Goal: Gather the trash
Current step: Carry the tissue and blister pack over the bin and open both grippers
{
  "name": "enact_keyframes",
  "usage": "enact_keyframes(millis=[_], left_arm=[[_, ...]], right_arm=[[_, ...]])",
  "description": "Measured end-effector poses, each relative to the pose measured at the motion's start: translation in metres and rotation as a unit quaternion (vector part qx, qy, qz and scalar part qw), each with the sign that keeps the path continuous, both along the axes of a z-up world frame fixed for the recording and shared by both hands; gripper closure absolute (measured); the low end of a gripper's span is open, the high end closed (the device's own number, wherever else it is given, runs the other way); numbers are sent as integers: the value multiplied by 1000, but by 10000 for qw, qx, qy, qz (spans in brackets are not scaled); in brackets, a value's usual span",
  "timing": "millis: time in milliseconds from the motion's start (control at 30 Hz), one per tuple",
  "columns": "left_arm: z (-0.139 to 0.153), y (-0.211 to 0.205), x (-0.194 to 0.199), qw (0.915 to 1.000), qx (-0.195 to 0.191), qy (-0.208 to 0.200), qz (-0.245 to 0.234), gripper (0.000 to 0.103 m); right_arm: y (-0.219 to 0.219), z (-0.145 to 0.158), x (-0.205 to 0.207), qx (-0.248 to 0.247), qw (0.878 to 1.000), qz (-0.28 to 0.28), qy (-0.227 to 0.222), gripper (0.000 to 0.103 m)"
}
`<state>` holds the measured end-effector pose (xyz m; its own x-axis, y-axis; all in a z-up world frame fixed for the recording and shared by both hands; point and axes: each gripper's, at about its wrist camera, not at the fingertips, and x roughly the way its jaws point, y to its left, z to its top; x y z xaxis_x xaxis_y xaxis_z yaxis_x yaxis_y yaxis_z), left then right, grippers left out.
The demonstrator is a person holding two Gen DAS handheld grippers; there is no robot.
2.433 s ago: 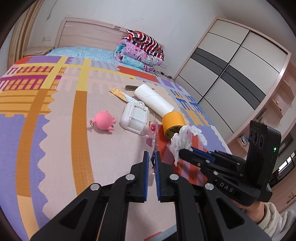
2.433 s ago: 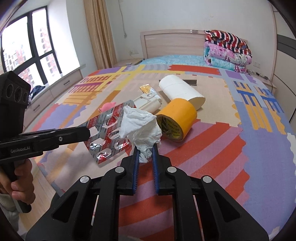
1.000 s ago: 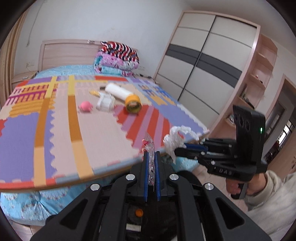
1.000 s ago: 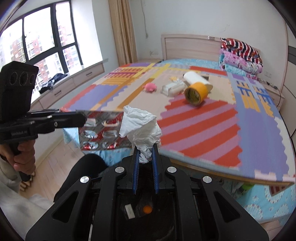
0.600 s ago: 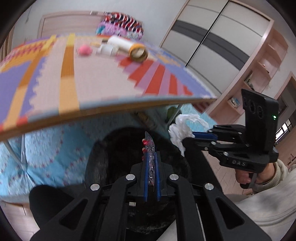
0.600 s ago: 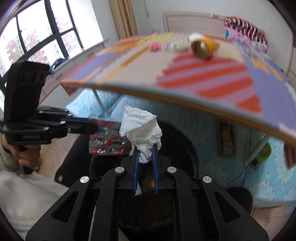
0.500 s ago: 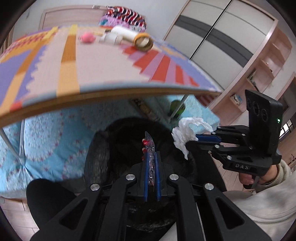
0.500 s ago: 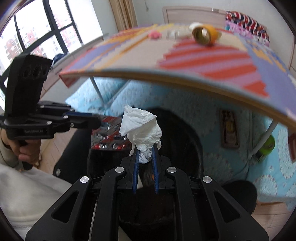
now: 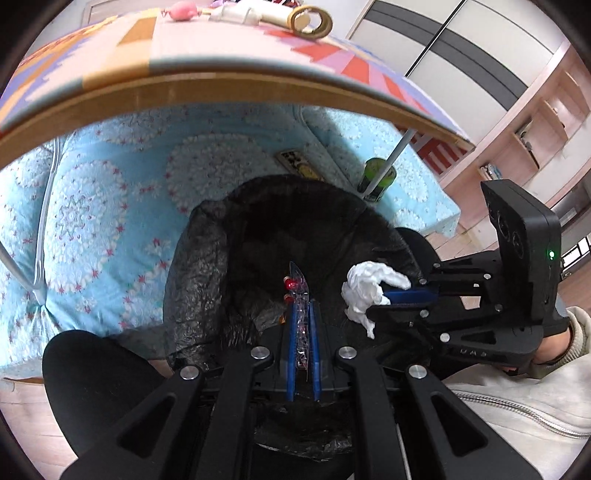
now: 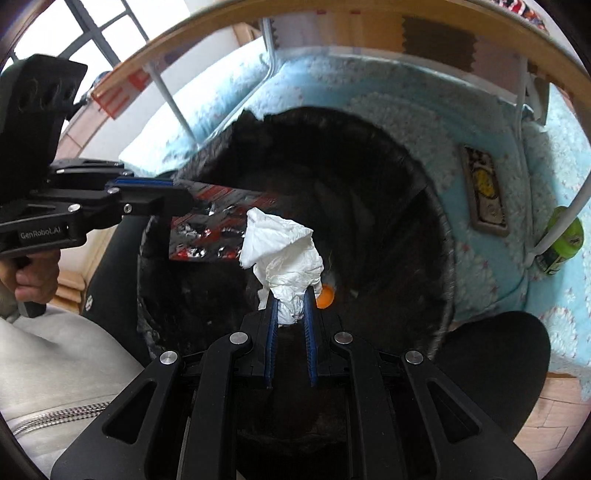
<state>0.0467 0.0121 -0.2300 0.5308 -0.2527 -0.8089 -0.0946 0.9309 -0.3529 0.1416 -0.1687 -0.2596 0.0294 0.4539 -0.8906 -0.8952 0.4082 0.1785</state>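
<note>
The bed [image 9: 122,192], covered in a blue patterned sheet, filled the background, and a wooden board [image 9: 221,92] with a colourful mat on top spanned above it. A pink toy [image 9: 183,7] and a roll of tape [image 9: 310,22] sat on the mat's far side. Below the board's edge stood a bin lined with a black trash bag [image 10: 424,206], its mouth open upward; a small orange object [image 10: 325,296] lay deep inside. A green can [image 10: 563,240] stood beside a white leg against the bed.

The left gripper [image 9: 303,314] was closed on a blister pack [image 10: 210,236], red and silver, held over the bag's opening on its left side. The right gripper [image 10: 291,306] was clamped on a crumpled white tissue [image 10: 284,254], which hung above the middle of the bag, just beside the blister pack.
</note>
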Motion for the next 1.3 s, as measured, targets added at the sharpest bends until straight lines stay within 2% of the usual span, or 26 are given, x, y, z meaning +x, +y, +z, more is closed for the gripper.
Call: enact_keyframes(millis=[133,200,267,300,333,367,433,900,1300], left_arm=[[-2,-1,1,9999,75,94,12,97],[-1,-1,2,9999,52,96,19,96],[-2,-1,3,9999,62,145,6,94],[-2,-2,3,9998,71,186,12,91],[-1,-2,5,9998,64,194,21,81],[0,-2,4,9998,60,177,27,61],[4,-3,3,9999,125,54,51,40],[36,-6,1,9991,250,-334,-12,40],[96,9,-2,9920,715,-1038,74,40]], right_arm=[[1,-3,-1,-51,10000,31,-13,86],[0,-3,1,-55,10000,5,-7,80],[0,-2,1,-42,10000,-25,-26,67],[0,-2,2,-28,10000,-27,-39,66],[0,-1,2,-18,10000,-18,-54,66],[0,-1,2,-16,10000,-8,-61,66],[0,-1,2,-16,10000,-1,-71,66],[-4,19,8,222,9993,-75,-280,66],[-5,71,20,692,9946,-193,-755,66]])
